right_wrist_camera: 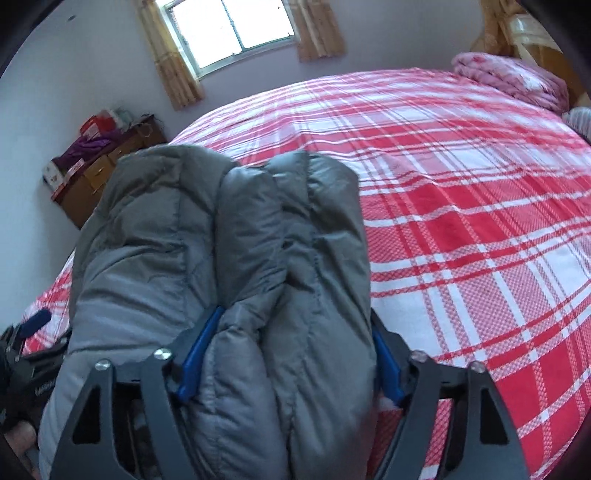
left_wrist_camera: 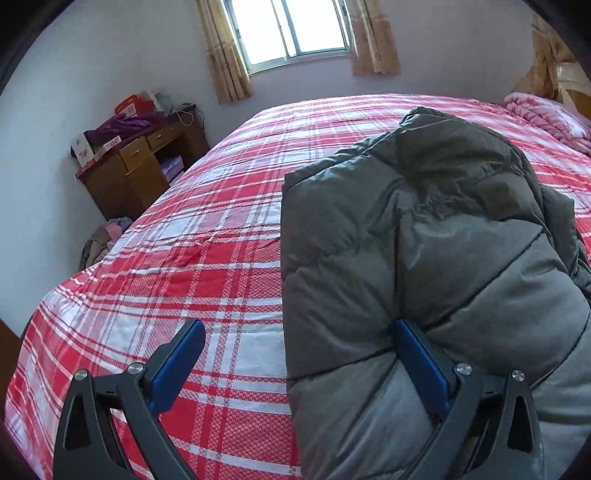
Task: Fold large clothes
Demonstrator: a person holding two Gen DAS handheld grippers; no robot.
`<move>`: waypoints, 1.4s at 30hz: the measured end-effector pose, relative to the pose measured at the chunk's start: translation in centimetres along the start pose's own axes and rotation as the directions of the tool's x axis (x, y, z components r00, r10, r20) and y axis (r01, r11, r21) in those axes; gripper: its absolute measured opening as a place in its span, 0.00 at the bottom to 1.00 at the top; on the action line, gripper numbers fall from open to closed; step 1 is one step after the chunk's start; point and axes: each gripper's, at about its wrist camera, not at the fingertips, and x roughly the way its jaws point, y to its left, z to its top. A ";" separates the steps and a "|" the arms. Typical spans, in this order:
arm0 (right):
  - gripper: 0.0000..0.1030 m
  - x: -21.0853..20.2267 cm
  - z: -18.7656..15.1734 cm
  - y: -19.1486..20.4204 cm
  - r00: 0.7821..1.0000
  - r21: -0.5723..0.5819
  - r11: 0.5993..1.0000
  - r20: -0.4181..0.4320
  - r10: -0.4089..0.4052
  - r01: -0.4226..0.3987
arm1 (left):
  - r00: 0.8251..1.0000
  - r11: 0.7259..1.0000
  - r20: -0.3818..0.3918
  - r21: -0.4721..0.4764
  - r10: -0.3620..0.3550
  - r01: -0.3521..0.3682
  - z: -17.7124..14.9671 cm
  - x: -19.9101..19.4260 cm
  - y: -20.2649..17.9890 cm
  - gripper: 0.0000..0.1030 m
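My left gripper (left_wrist_camera: 299, 363) stands wide open at the near left edge of the coat (left_wrist_camera: 424, 240): its right pad presses into a quilted seam on top of the grey fabric, while its left pad hangs above the bare bedspread (left_wrist_camera: 184, 258) beside the coat, so nothing is clamped between them. My right gripper (right_wrist_camera: 291, 354) has its fingers spread around a thick bundle of the coat (right_wrist_camera: 221, 240), one blue pad against each side of the padding (the bulk fills the whole gap), and I read this as a hold on the coat. The coat lies folded into a long puffy roll on the red-and-white checked bedspread (right_wrist_camera: 461, 221), running away from me toward the window (left_wrist_camera: 291, 29). A pink blanket (right_wrist_camera: 509, 77) sits at the far right of the bed, and a desk (left_wrist_camera: 140, 166) stands against the left wall.
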 end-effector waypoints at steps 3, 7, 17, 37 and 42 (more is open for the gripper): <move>0.65 0.2 0.0 0.2 1.000 -0.001 1.000 0.001 0.015 -0.015 | 1.000 1.000 -0.004 -0.009 0.006 -0.006 0.1 0.1 -0.2 0.99; 0.63 1.2 0.4 -0.1 0.997 0.021 0.997 -0.018 0.072 -0.071 | 0.999 0.999 -0.016 -0.026 -0.044 0.044 -0.1 0.4 0.1 0.99; 0.54 1.4 0.3 0.5 0.993 0.007 0.993 -0.028 0.115 -0.115 | 0.994 0.994 -0.031 -0.028 -0.107 0.106 0.0 0.6 -0.5 0.97; 0.48 1.7 0.3 1.7 0.997 -0.022 0.997 -0.021 0.079 -0.080 | 0.983 0.980 -0.018 -0.084 -0.182 0.179 -0.1 1.1 -0.6 0.85; 0.47 1.2 0.0 1.5 0.997 -0.032 0.996 0.002 0.083 -0.083 | 0.970 0.969 -0.007 -0.061 -0.242 0.241 0.1 1.0 -0.9 0.82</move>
